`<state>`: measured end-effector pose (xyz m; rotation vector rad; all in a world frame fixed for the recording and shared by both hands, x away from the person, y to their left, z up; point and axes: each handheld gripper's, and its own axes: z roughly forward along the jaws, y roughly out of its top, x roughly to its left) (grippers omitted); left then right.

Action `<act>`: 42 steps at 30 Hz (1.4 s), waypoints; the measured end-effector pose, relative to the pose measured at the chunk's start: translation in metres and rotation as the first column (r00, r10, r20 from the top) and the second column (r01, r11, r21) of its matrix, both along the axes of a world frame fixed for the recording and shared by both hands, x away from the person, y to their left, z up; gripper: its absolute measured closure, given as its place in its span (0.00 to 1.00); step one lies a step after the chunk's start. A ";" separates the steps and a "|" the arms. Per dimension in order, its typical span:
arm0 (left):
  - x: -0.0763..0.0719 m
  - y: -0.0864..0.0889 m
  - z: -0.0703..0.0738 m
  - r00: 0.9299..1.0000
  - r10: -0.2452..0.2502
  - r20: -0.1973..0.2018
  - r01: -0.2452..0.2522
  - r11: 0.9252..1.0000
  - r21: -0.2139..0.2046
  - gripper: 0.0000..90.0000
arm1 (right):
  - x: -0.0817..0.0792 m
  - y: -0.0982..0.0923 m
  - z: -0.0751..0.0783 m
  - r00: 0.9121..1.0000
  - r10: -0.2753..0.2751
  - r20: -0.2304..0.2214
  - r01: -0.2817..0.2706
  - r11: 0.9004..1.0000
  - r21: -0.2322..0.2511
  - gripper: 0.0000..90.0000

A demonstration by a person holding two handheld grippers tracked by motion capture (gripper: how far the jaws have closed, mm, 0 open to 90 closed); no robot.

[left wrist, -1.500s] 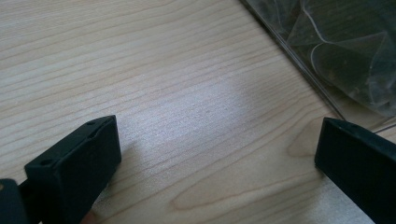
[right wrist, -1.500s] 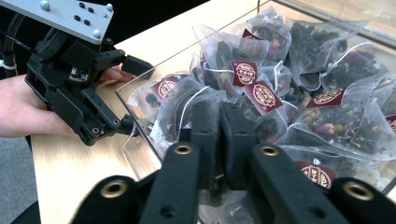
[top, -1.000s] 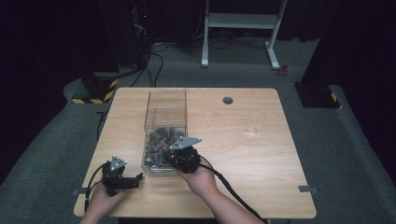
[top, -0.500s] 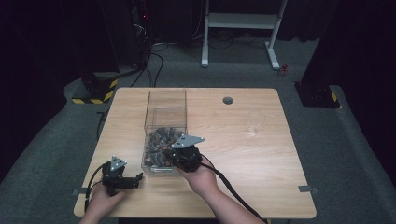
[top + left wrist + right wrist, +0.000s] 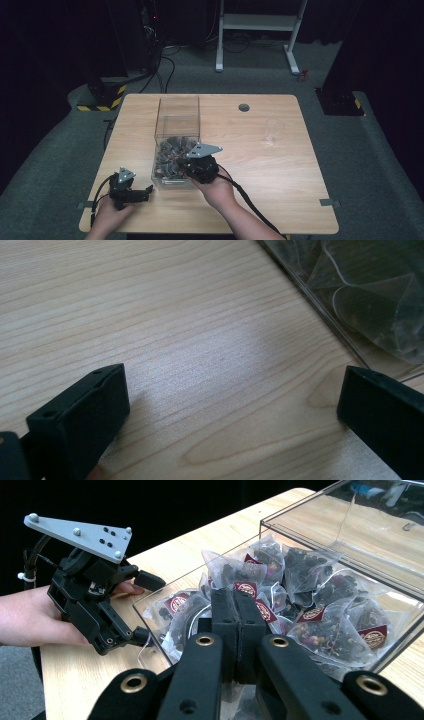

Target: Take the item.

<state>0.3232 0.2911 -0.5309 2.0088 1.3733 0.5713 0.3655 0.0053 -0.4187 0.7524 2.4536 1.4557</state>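
A clear plastic box [image 5: 179,112] stands on the wooden table [image 5: 280,190], its near end heaped with tea bags [image 5: 172,150] bearing dark red labels. My right gripper [image 5: 184,163] is at the box's near right corner, jaws shut and tips down among the tea bags [image 5: 320,600]. In the right gripper view the shut tips [image 5: 236,597] press together, and nothing visible is caught between them. My left gripper [image 5: 148,194] rests low on the table just left of the box, open, with bare wood between its jaws [image 5: 232,395]. The box's corner [image 5: 360,290] lies just beyond them.
A clear drinking glass [image 5: 271,131] stands on the right half of the table. A round cable hole [image 5: 244,107] sits near the far edge. A white metal stand [image 5: 260,22] and cables are on the floor beyond the table.
My right gripper has shifted very slightly over the box's near end. The left gripper has stayed in place.
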 end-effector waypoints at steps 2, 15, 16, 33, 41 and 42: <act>0.000 0.000 0.000 1.000 0.000 0.000 0.000 1.000 0.000 0.01 | -0.001 -0.001 0.001 1.000 -0.002 0.002 0.002 1.000 0.004 1.00; 0.000 0.000 0.000 1.000 0.000 0.000 0.000 1.000 0.000 0.01 | -0.003 -0.019 0.007 1.000 -0.021 0.017 0.020 0.999 0.032 1.00; 0.000 0.000 0.000 1.000 0.000 0.000 0.000 1.000 0.000 0.01 | -0.003 -0.021 0.007 1.000 -0.026 0.014 0.025 0.999 0.033 1.00; 0.000 0.000 0.000 1.000 0.000 0.000 0.000 1.000 0.000 0.01 | -0.003 -0.057 0.002 0.996 -0.090 0.018 0.089 0.994 0.068 1.00; 0.000 0.000 0.000 1.000 -0.002 0.001 0.002 1.000 0.004 0.01 | -0.007 -0.073 -0.001 0.993 -0.118 0.025 0.115 0.990 0.078 1.00; 0.000 0.000 0.000 1.000 -0.001 0.001 0.001 1.000 0.003 0.01 | -0.007 -0.075 -0.002 0.993 -0.120 0.024 0.117 0.990 0.081 1.00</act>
